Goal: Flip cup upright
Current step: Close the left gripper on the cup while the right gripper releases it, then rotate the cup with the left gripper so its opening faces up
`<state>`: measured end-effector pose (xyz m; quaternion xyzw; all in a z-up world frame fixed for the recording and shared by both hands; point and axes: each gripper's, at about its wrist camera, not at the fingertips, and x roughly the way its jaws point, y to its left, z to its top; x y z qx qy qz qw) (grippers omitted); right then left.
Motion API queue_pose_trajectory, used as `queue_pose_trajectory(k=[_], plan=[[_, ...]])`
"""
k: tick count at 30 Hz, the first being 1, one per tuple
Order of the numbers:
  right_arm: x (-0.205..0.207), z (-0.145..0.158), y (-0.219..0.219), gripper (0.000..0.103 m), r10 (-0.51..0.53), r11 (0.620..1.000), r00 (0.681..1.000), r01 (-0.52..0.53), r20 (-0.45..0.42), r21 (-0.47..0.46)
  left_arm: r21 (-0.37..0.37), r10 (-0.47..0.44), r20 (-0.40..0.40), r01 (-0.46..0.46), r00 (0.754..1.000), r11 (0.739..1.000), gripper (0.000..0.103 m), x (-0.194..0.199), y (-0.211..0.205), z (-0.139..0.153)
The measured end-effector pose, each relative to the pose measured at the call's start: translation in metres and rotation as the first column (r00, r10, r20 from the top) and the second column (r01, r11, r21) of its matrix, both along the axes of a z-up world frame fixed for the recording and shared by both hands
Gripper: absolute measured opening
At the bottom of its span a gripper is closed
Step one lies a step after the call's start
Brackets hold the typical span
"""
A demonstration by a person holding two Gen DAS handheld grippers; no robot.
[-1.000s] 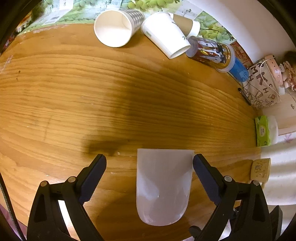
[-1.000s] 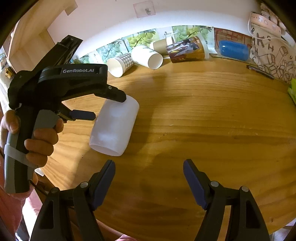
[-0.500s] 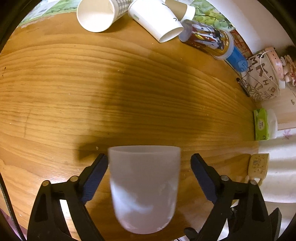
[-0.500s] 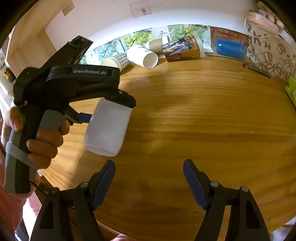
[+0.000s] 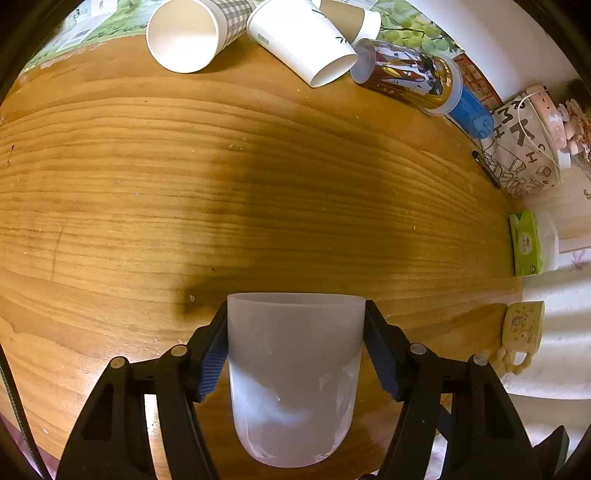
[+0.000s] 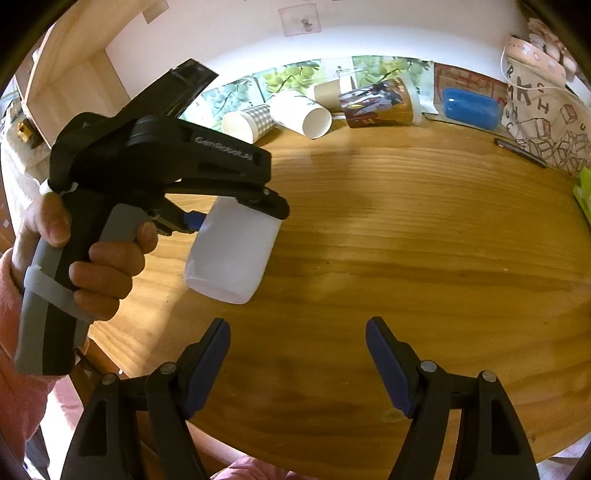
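Now the white cup (image 5: 293,384) sits pinched in the left claw (image 5: 295,347), lifted off the bench (image 5: 258,192), near-left w/ its closed rounded end pointing down-ish in the right wrist view, tilted. Right claw (image 6: 298,363) is wide, holding nothing, hovering nearby. Risk, imo: the wall is smooth and the pads (image 5: 212,356) grip only near one end, so turning it could let it slip or drop. Far side, paper cups (image 5: 184,35) and a printed tumbler (image 5: 406,74) lie tipped, well apart.
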<state>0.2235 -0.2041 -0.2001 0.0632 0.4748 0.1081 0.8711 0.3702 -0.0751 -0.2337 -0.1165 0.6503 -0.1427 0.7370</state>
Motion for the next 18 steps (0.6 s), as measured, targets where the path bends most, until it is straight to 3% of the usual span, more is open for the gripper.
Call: queue_pose_trajectory(k=[6, 18], plan=[[-0.002, 0.000, 0.006, 0.077, -0.001, 0.999, 1.000, 0.001, 0.002, 0.032, -0.001, 0.000, 0.016, 0.000, 1.000, 1.000, 0.070, -0.002, 0.000, 0.003], [-0.009, 0.002, 0.014, 0.077, 0.021, 0.999, 1.000, -0.021, 0.004, 0.028, -0.048, 0.010, 0.129, -0.004, 0.992, 0.999, 0.070, -0.008, 0.011, 0.024]])
